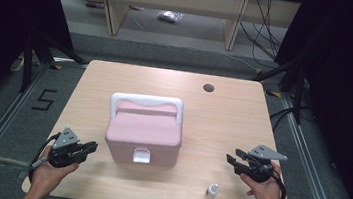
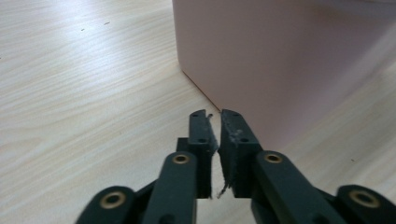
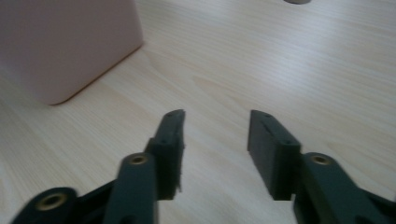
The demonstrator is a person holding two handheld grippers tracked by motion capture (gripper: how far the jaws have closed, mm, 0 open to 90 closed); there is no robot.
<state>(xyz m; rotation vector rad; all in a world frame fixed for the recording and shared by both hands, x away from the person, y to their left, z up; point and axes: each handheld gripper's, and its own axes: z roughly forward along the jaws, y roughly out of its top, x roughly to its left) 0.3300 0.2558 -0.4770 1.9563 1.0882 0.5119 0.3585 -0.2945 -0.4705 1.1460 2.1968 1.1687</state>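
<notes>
Held low over the near left corner of the wooden table, the left gripper points its tips at the left side of the pink box; in the left gripper view its jaws stand pressed almost together with nothing between them, the pink wall rising just beyond their tips. That box sits in the middle of the table, lid down: a pale pink plastic case with rounded corners, a white carrying handle folded flat toward the far side of the lid, and a white latch at the middle of its near face. No brand or label can be read on it. To the right of the box, near the front edge, a small white bottle stands upright, its markings too small to read. Farther right, the right gripper hovers above the table with its jaws parted and empty, aimed toward the box. On the grey floor left of the table, a black figure "5" is marked.
</notes>
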